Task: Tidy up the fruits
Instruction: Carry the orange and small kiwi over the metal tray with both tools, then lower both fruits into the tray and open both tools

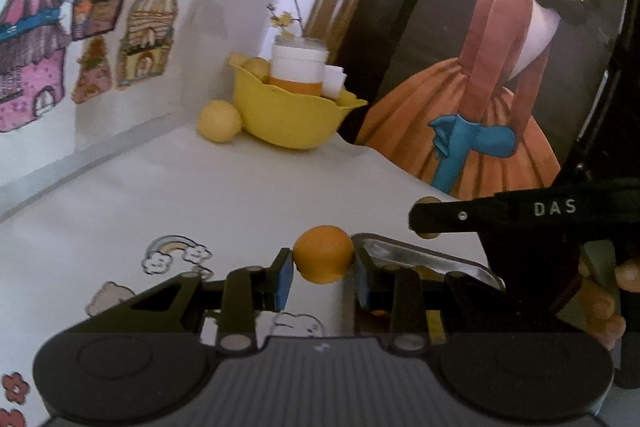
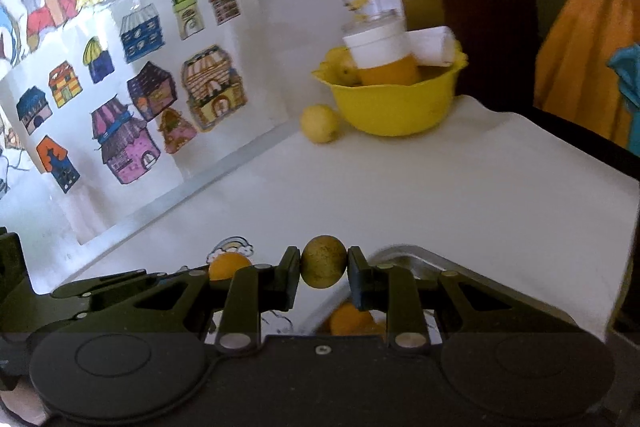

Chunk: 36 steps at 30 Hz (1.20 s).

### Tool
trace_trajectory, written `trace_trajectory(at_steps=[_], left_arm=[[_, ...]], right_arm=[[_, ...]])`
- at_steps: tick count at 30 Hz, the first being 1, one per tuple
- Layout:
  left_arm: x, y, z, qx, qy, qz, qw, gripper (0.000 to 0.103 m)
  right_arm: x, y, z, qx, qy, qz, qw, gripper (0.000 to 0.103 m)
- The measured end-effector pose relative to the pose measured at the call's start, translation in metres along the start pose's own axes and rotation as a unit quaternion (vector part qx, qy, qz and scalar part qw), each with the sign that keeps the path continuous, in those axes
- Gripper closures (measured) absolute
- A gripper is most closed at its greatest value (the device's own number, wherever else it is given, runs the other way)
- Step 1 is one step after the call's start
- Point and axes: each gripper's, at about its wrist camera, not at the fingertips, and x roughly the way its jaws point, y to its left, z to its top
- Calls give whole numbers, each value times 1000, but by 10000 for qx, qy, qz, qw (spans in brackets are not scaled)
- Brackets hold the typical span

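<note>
My left gripper is shut on a small orange fruit, held above the white table. My right gripper is shut on a small brownish-green round fruit. In the left wrist view the right gripper's black arm crosses at the right, with a hand below it. A metal tray lies under the right gripper with orange fruit in it; the same tray shows behind my left fingers. The orange fruit in the left gripper shows at the left of the right wrist view.
At the far corner stands a yellow bowl with yellow fruit, a white-lidded jar and a white box; a lemon lies beside it. Also seen are the bowl and lemon. A wall with house drawings runs along the left.
</note>
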Motion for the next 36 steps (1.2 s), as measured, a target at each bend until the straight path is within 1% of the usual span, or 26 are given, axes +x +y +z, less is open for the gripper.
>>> trace_trajectory(at_steps=[12,28,36], left_arm=[[6,-34,-17,233,187,-255,9992,68],[10,-68,-39,621,560,-465,9954,68],[7,-78,-48,813,680,-484,9932,68]], right_arm=[[-30,-45,-33,367,-75,-255,9990,76],[-41,-76,-70,513,-72,-530,9972,76],[-40,-83,-78,536,-74,-609,9967,76]])
